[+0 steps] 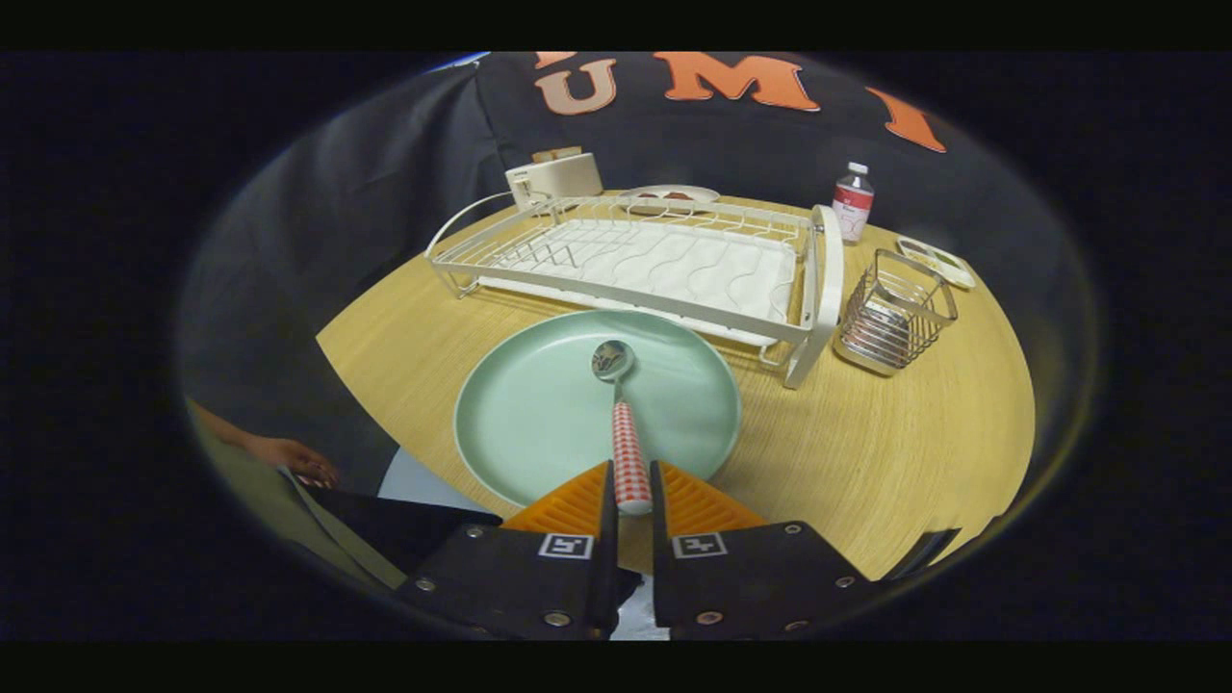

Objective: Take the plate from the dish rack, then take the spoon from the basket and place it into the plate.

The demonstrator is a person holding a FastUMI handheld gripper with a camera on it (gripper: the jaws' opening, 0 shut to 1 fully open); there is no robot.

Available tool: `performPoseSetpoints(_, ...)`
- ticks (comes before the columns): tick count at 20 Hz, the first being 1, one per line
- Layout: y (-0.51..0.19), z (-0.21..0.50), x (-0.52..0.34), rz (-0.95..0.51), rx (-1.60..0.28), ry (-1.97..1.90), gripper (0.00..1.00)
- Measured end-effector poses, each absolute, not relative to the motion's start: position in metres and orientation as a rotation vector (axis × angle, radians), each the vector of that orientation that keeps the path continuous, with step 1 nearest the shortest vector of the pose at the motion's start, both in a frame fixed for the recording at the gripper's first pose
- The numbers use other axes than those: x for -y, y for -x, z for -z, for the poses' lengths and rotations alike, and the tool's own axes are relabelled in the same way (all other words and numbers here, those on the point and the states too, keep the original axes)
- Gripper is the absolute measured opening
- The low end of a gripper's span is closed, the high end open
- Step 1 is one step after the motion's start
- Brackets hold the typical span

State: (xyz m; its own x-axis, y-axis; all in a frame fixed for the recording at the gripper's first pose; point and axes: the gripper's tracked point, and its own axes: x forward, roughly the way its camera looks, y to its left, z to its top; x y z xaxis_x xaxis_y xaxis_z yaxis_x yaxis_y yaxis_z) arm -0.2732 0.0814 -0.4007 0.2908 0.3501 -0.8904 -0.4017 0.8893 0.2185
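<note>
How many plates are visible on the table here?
2. A green plate lies just ahead of the gripper, under the held spoon; a second plate sits behind the dish rack, partly hidden.

Toaster (556, 177), bottle (853, 201), table (924, 443)
</note>
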Motion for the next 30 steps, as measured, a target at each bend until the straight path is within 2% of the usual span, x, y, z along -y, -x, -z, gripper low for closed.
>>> performPoseSetpoints(5, 0.253, 0.369, -0.080, -0.494, -1.118, 0.013, 0.32)
performPoseSetpoints(10, 0.191, 0.299, -0.087, -0.445, -0.937, -0.089, 0.39)
performPoseSetpoints(11, 0.180, 0.283, -0.088, -0.440, -0.896, -0.102, 0.45)
performPoseSetpoints(16, 0.124, 0.200, -0.073, -0.391, -0.668, -0.092, 0.60)
performPoseSetpoints(19, 0.098, 0.156, -0.063, -0.351, -0.551, -0.123, 0.74)
performPoseSetpoints(22, 0.077, 0.129, -0.035, -0.254, -0.463, -0.050, 0.85)
performPoseSetpoints(30, 0.049, 0.068, -0.002, -0.104, -0.267, -0.024, 0.93)
